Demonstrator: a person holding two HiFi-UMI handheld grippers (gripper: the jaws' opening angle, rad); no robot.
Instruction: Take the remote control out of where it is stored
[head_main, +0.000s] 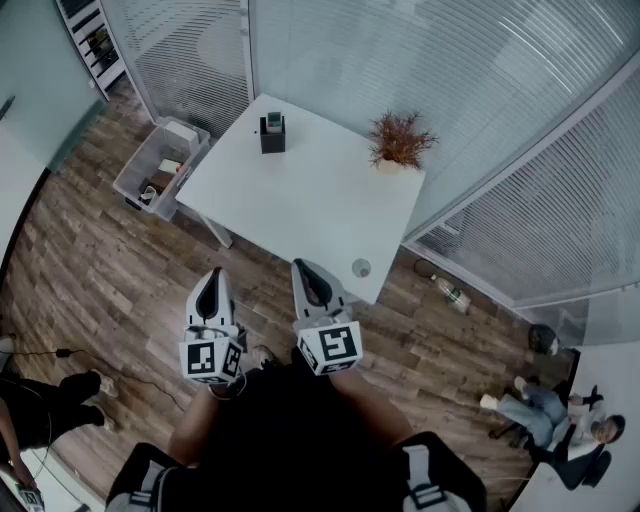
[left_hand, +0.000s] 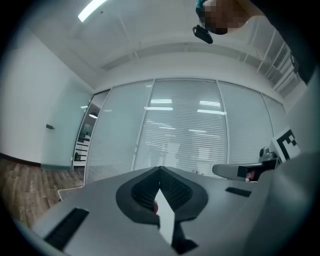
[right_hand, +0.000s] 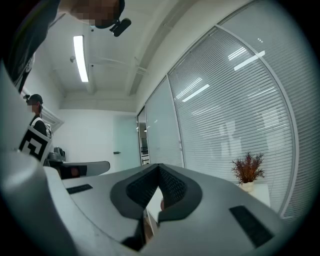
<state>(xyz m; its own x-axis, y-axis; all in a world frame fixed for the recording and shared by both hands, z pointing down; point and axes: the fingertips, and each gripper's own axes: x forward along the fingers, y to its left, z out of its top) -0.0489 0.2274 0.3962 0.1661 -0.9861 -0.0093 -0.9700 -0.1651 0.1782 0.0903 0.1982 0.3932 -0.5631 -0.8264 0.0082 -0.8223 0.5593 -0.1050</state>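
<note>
In the head view a dark holder (head_main: 272, 138) stands near the far edge of the white table (head_main: 300, 200), and the remote control (head_main: 273, 121) sticks up out of it. Both grippers are held level, short of the table's near edge and far from the holder. My left gripper (head_main: 211, 273) hangs over the wooden floor, and my right gripper (head_main: 303, 265) is just at the table's front edge. In each gripper view the jaws meet at the tip with nothing between them: left gripper (left_hand: 160, 169), right gripper (right_hand: 159, 166). Neither gripper view shows the holder.
A dried plant in a pot (head_main: 399, 143) stands at the table's far right corner and shows again (right_hand: 247, 171) in the right gripper view. A small round object (head_main: 361, 268) lies by the near right edge. A bin of items (head_main: 158, 168) sits on the floor to the left. Glass walls with blinds surround the table. People sit at the bottom right.
</note>
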